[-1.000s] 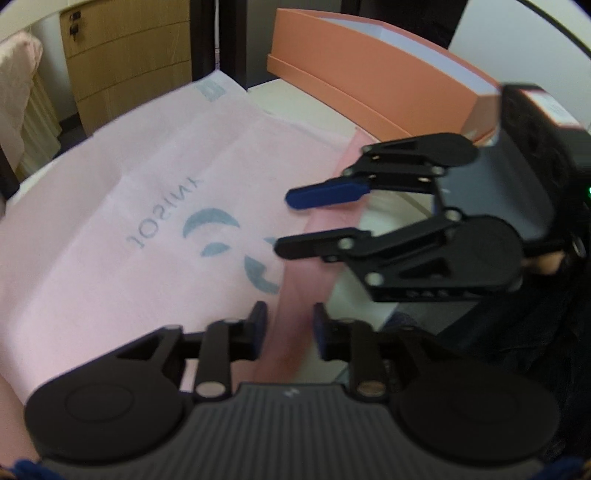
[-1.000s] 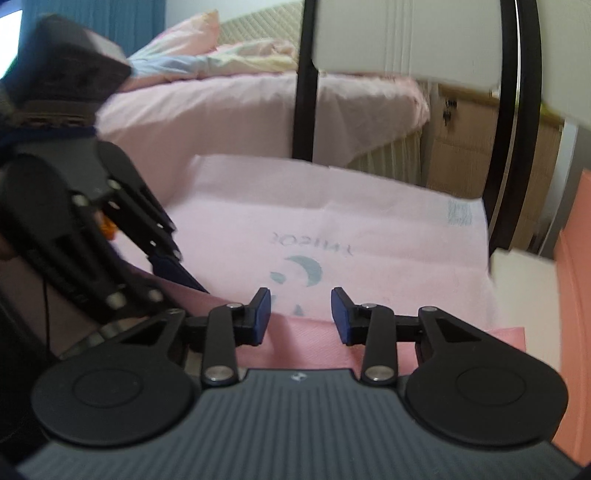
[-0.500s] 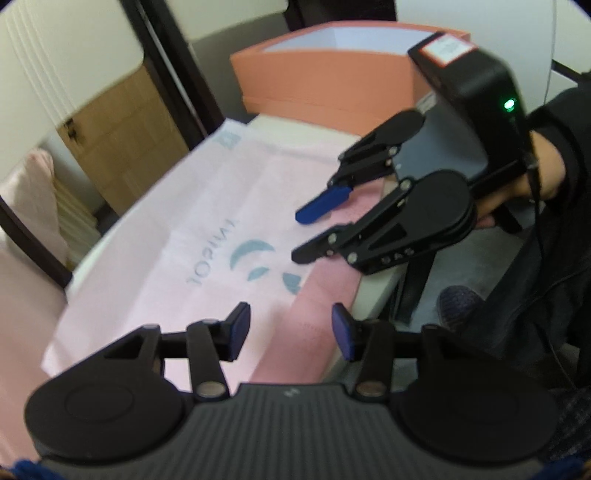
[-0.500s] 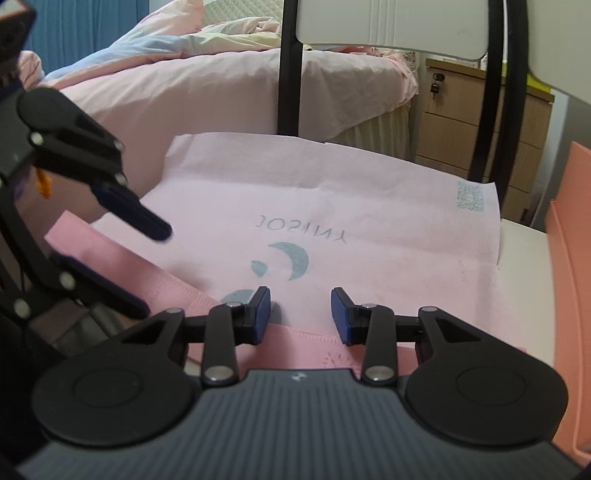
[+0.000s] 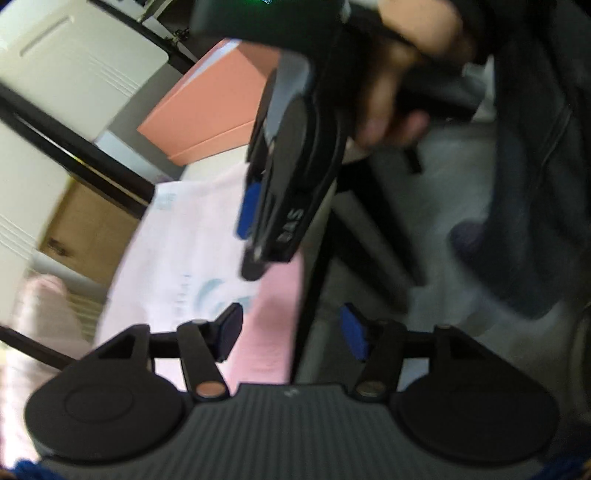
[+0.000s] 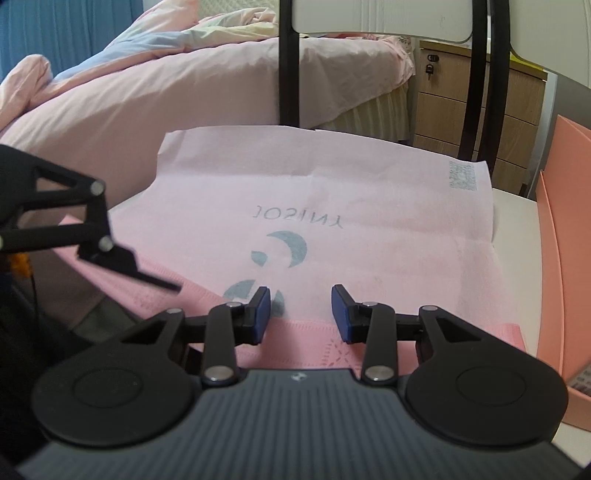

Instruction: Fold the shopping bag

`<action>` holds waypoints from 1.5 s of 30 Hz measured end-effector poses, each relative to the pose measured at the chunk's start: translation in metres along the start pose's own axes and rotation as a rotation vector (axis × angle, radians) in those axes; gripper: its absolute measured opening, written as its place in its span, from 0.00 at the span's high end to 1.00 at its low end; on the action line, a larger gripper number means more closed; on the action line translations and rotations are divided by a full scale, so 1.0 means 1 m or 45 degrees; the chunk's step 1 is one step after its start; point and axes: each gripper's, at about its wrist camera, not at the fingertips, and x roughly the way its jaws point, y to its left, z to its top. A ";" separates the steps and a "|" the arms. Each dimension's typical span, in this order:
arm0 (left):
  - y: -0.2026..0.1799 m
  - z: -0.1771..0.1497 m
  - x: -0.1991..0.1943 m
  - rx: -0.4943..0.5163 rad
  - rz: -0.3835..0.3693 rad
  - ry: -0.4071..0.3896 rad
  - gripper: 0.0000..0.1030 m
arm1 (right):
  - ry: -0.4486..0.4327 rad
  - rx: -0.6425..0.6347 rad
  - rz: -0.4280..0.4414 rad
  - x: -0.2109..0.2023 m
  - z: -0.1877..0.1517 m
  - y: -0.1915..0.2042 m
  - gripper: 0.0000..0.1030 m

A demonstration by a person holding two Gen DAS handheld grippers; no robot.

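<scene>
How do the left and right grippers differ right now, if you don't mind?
The left gripper has the wider gap, its jaws opening over the shopping bag's edge and floor; the right gripper is narrower. The left view is blurred, the right sharp. Both hold nothing and have blue pads.

A bedroom in a home.
A bed (image 6: pixel 192 88) with a rumpled pink cover and pastel bedding fills the back, a blue curtain (image 6: pixel 66 33) hangs behind it, a wooden drawer unit (image 6: pixel 476 110) with a small lock stands by the wall, and a black-framed chair (image 6: pixel 373 22) faces the white table (image 6: pixel 517 221).
</scene>
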 end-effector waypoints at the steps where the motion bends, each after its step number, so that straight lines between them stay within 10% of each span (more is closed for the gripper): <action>1: -0.004 0.000 0.000 0.021 0.027 0.006 0.41 | 0.004 -0.005 0.005 -0.001 0.000 0.000 0.62; 18: 0.014 -0.020 0.007 -0.103 -0.042 -0.005 0.85 | 0.013 0.074 0.049 -0.007 0.001 -0.017 0.62; 32: 0.130 -0.064 0.034 -1.122 -0.654 -0.021 0.96 | -0.365 0.064 0.104 -0.056 0.013 -0.032 0.60; 45: 0.154 -0.087 0.058 -1.260 -0.712 0.101 0.97 | -0.260 -0.089 0.189 -0.006 0.019 -0.007 0.61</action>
